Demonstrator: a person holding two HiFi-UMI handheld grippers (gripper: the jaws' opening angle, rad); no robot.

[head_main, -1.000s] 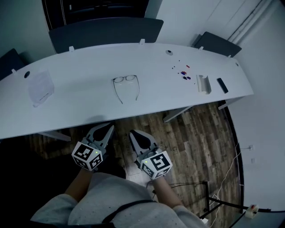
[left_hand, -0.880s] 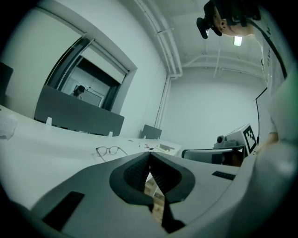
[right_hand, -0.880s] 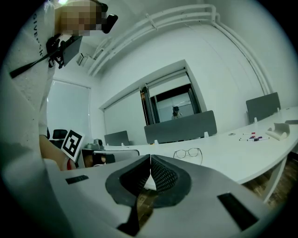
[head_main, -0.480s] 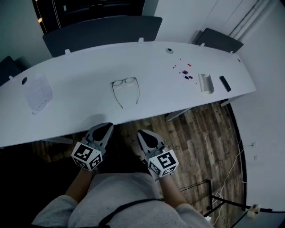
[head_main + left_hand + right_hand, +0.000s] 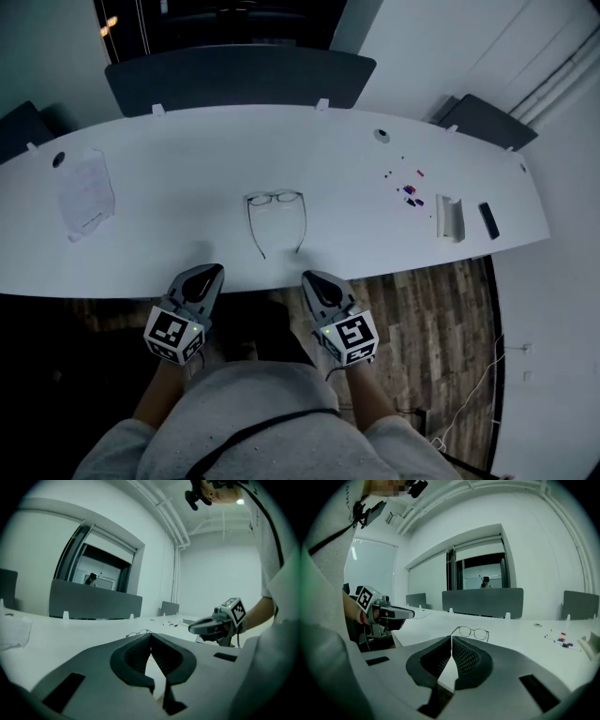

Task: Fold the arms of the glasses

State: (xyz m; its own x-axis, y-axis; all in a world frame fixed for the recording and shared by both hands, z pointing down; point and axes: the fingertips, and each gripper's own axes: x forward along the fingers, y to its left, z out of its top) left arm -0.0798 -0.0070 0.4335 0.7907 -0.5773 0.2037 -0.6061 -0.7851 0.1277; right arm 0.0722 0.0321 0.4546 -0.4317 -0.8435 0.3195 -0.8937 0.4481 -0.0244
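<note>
Left claw (image 5: 208,272) and right claw (image 5: 309,277), both closed on nothing, sit at the near edge of the bench (image 5: 159,239).
One pair of glasses (image 5: 275,198) lies ahead between them, its two arms open, pointing back at the near edge, lenses farthest. The right claw is nearer.

Your white table (image 5: 169,220) carries a pale sheet (image 5: 86,195) near its left end. Toward the right end you see small coloured bits (image 5: 410,192), a white tray (image 5: 449,217) and, just beside it, a black bar (image 5: 488,220). A dark screen (image 5: 239,80) lines the far edge.
</note>
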